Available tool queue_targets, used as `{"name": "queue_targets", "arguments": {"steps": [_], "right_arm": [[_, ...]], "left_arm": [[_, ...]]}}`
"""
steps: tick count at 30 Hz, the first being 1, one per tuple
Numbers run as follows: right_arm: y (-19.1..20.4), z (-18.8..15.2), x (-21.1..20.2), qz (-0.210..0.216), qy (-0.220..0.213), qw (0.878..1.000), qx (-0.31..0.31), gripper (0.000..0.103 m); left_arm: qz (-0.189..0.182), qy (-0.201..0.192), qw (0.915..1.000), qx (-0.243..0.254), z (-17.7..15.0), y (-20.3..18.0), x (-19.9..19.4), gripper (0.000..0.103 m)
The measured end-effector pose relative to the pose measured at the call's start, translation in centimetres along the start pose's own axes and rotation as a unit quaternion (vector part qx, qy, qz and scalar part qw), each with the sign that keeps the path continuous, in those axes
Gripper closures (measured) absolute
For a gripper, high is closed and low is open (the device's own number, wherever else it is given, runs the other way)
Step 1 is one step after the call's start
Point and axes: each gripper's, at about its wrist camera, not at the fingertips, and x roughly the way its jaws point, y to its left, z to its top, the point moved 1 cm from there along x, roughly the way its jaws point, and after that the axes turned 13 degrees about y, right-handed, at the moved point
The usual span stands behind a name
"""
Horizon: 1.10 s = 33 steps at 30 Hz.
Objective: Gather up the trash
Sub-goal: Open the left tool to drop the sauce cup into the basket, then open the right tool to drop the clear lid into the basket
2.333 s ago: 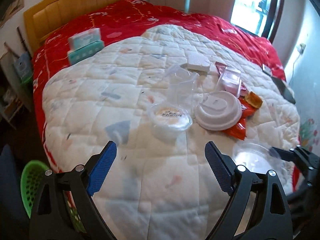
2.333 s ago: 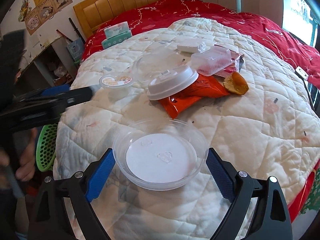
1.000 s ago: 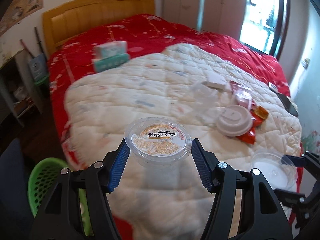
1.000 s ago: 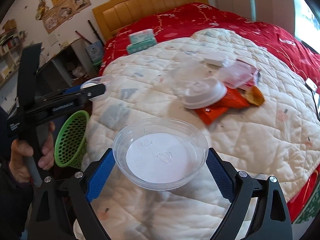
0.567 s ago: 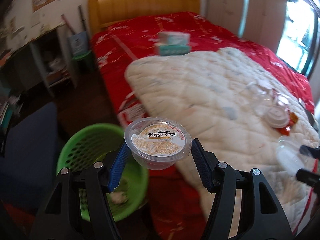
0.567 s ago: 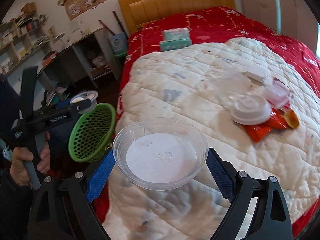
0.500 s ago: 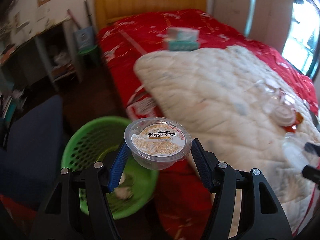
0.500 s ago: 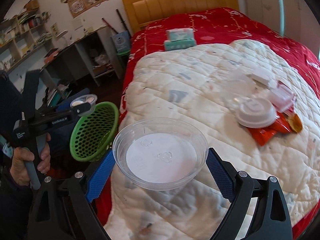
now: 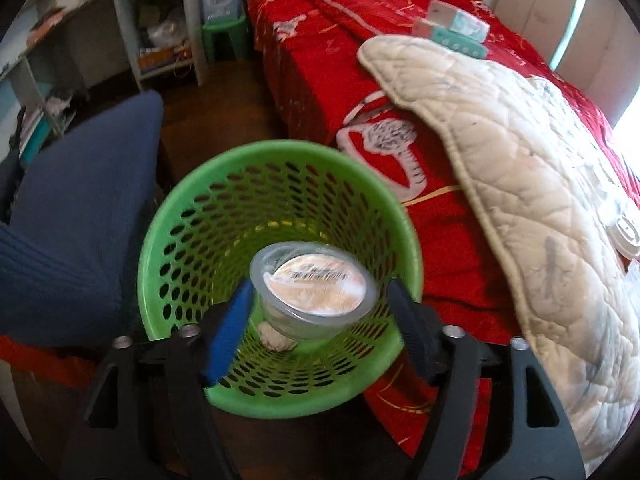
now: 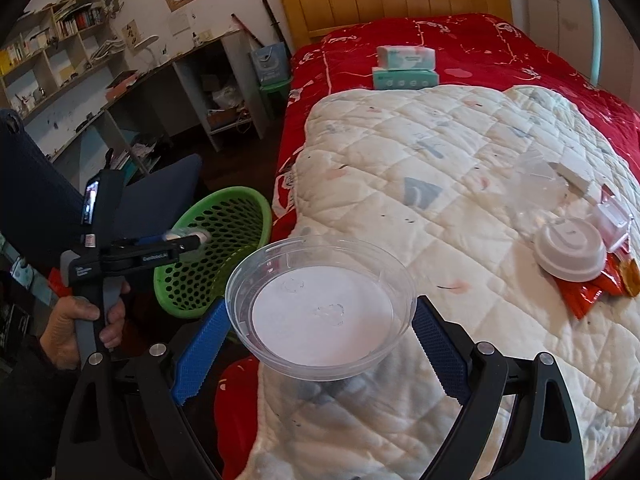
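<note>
Cup (image 9: 314,288) now loose over basket (image 9: 192,208)

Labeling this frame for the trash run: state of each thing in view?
left gripper: opening, cup loose between fingers
sealed cup: falling, over basket
green basket: upright, scrap inside
right gripper: shut on clear bowl
clear bowl: held, empty
white lid: on bed, atop orange wrapper

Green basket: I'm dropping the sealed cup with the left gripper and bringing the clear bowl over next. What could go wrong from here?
1. The left gripper is opening with the sealed cup blurred, over the near rim of the green basket; it could clip that rim and bounce out.
2. The clear bowl, wedged by its edges in the right gripper, is over the bed edge, not the basket; a slip drops it on the floor.
</note>
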Motion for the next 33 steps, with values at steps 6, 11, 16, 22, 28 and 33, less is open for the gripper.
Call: {"name": "queue_targets", "arguments": {"steps": [6,11,16,22,28,33], "right_arm": [[1.4,0.7,1.1,0.006,0.008,1.000,-0.013,0.015],[2.5,1.3,1.8,0.011,0.013,1.000,-0.026,0.015],[4.0,2.3,2.9,0.021,0.020,0.999,-0.043,0.015],[6.7,3.7,4.8,0.030,0.032,0.997,-0.071,0.015],[9.9,5.2,8.3,0.043,0.058,0.993,-0.093,0.015],[12.3,5.9,11.2,0.046,0.079,0.989,-0.113,0.015]], "left_arm": [[-0.010,0.006,0.9998,-0.014,-0.4,1.0,0.7,0.026],[-0.011,-0.007,0.9995,-0.028,-1.2,2.3,-0.6,0.026],[-0.003,-0.022,0.9988,-0.044,-2.8,3.6,-2.4,0.026],[0.002,-0.040,0.9963,-0.076,-5.1,6.3,-4.5,0.026],[0.010,-0.047,0.9939,-0.099,-6.6,8.7,-5.4,0.026],[0.010,-0.051,0.9921,-0.114,-7.3,10.0,-5.6,0.026]]}}
